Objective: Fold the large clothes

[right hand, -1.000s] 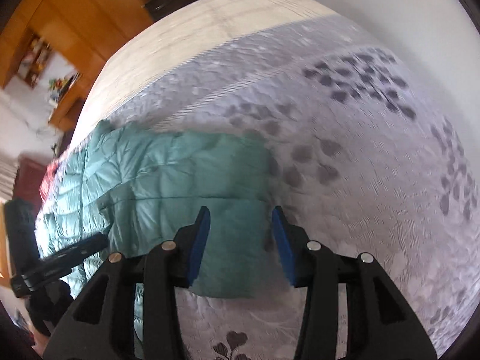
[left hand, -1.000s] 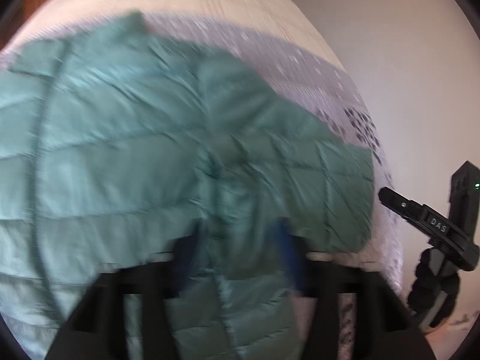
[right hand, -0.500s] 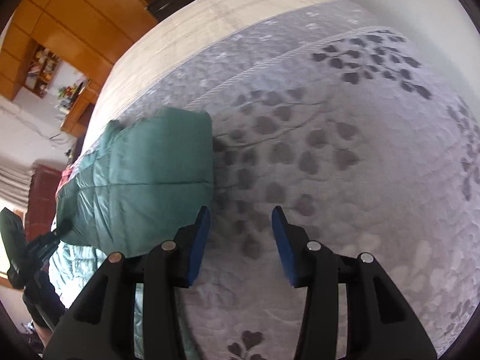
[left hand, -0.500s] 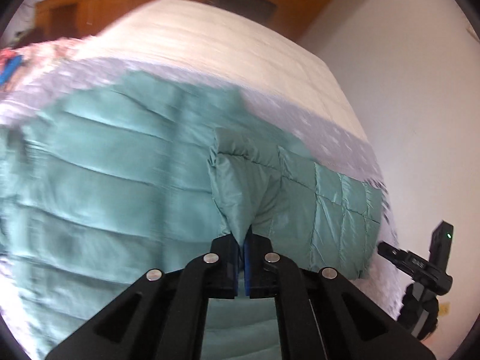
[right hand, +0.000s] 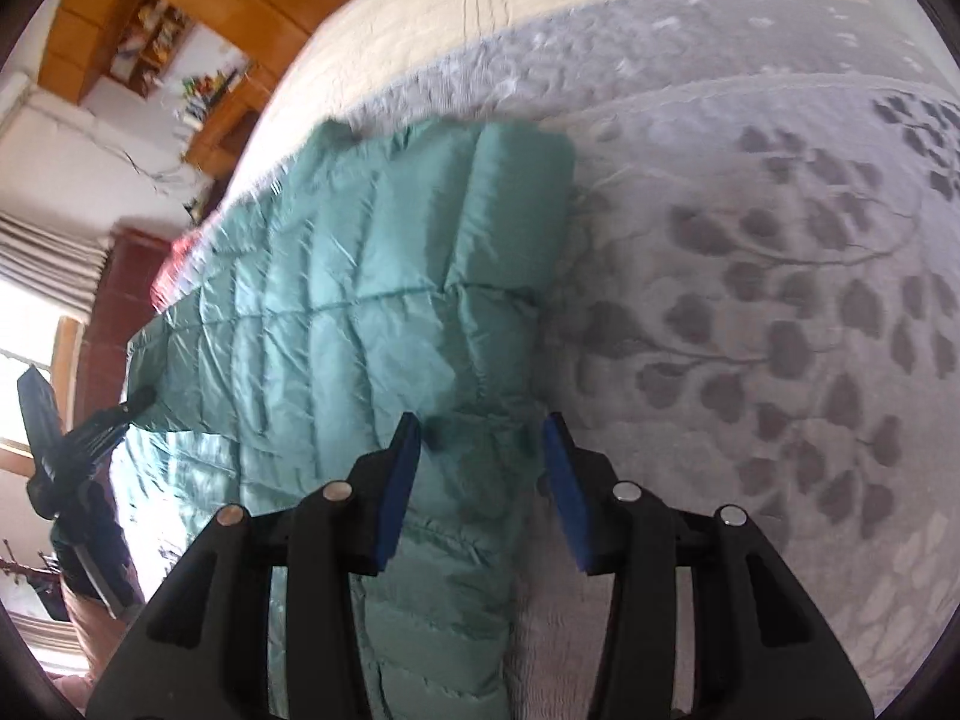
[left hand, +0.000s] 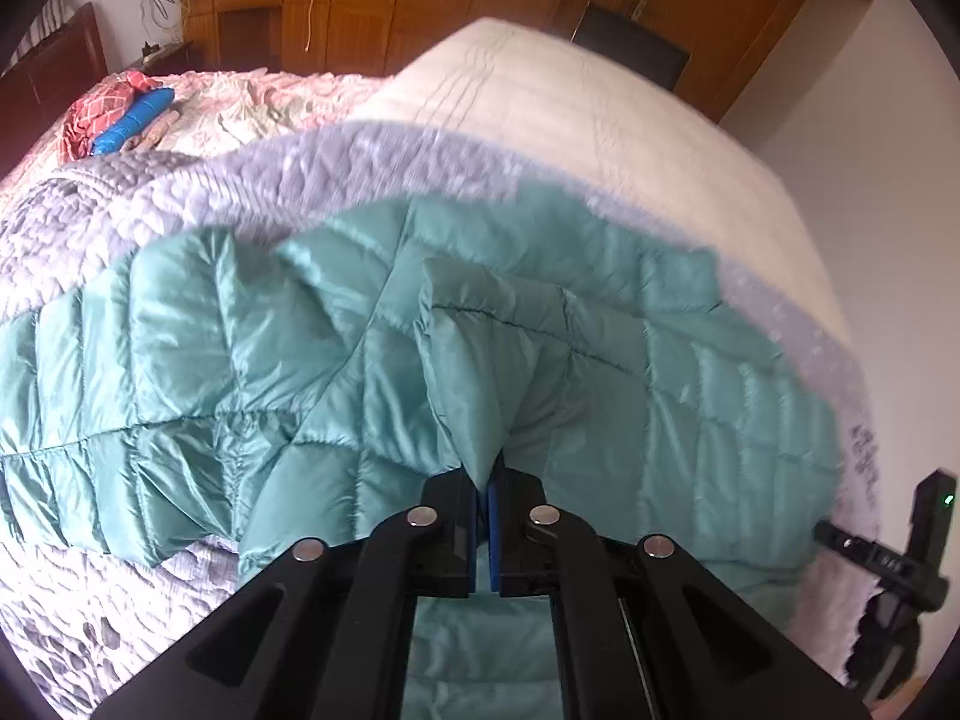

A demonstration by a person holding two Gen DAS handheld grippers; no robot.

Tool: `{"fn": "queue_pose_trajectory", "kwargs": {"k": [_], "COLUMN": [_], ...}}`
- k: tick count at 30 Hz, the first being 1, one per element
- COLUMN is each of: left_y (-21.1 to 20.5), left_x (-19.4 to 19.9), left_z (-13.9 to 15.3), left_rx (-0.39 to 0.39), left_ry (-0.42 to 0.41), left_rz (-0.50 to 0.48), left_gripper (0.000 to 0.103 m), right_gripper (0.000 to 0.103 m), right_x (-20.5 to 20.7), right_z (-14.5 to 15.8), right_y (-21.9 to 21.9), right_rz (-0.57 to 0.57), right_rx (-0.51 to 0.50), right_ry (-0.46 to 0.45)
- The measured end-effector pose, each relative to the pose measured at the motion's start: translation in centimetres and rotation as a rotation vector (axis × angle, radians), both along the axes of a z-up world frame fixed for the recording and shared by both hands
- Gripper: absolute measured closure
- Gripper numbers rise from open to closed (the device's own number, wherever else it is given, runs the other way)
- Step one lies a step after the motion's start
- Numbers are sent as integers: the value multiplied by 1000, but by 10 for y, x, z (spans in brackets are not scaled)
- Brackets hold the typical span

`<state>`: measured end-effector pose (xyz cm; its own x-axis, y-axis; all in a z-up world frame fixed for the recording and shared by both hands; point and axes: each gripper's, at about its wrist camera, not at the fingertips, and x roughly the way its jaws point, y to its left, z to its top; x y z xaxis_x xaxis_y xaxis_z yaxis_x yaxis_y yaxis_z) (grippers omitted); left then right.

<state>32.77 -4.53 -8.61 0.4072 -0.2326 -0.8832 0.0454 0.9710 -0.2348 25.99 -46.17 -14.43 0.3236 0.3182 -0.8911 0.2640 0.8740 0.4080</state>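
The left gripper [left hand: 487, 483] has just snapped shut on the green jacket [left hand: 336, 360] at middle frame, ready to fold; the right gripper [right hand: 483, 468] stays open above the jacket's edge

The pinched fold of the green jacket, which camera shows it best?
The left wrist view: the left gripper is shut on the green jacket, its raised fold dead centre. The right wrist view shows only the jacket's flat edge beneath the open right gripper.

Quilted teal jacket [left hand: 252, 360] showing a thin, slightly glossy synthetic cloth, stitched in padded squares. Grey bedspread [right hand: 780, 312] at 3 o'clock appearing as matt, pebbled quilted cloth with printed leaves. Gripper fingers [right hand: 576, 504] presenting matt black plastic with blue pads and bright metal pins. Cabinets [left hand: 360, 18] at 12 o'clock showing glossy wood.
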Motion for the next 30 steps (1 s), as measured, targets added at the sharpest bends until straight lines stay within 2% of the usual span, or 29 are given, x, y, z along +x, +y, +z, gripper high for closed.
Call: {"fn": "queue_pose_trajectory", "kwargs": {"k": [5,10,13,14,16,18,20,23,27,30], "left_y": [-3,-12,-5,-1,7,6,-5,-41,-85,-102], "left_x": [6,10,12,13,10,4,-1,-4,2,3], "left_z": [-41,-54,-47,-43,-25,-3,12,26,4,-22], "left_rx": [47,91,75,78,103,123,131,110,79,112], "left_ry": [80,88,106,102,74,12,-32,-73,-10,33], "left_rz": [-5,-34,-18,-7,21,22,-7,-100,-172,-198], "left_gripper": [99,97,90,82,71,71,71,71,71,71], "right_gripper": [66,66,66,63,62,62,61,61,63,65], "right_x": [6,9,6,6,-2,-6,-5,8,29,37], "right_z": [-18,-22,-14,-9,13,32,46,56,32,11], "right_y": [6,11,4,5,6,13,21,51,93,103], "right_rz": [-1,27,18,18,17,25,37,101,176,184], "right_rx": [-64,-105,-93,-105,-170,-198,-208,-169,-142,-151], "right_ry": [63,79,77,70,32,-8,-34,-82,-32,11]}}
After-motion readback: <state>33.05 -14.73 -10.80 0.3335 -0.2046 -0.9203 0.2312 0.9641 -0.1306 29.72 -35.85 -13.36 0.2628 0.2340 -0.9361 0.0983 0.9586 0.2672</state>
